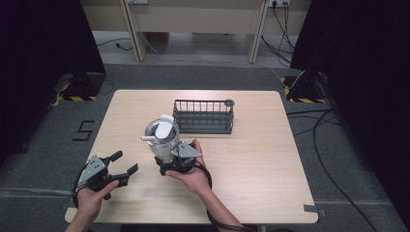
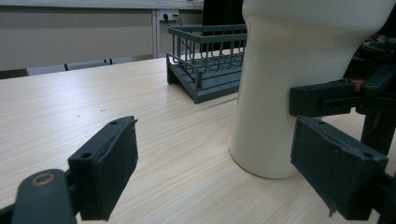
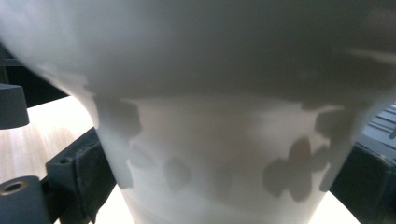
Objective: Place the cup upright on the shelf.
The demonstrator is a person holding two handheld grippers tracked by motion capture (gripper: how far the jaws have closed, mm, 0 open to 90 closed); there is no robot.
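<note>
Big light wooden table w/ a dark grey wire rack basket toward the back middle, and just in front of it, standing upright on the tabletop, a white flared ceramic cup w/ something white sticking out the top. Right gripper has its black jaws clamped on the cup's lower body from either side, so it's pinching the cup. Left gripper sits near the front left, jaws spread wide w/ nothing btwn them, close beside the cup but apart from it.

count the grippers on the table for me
2: the left gripper near the table's front left, jaws open and holding nothing; the right gripper beside it, clamped on the white cup.
</note>
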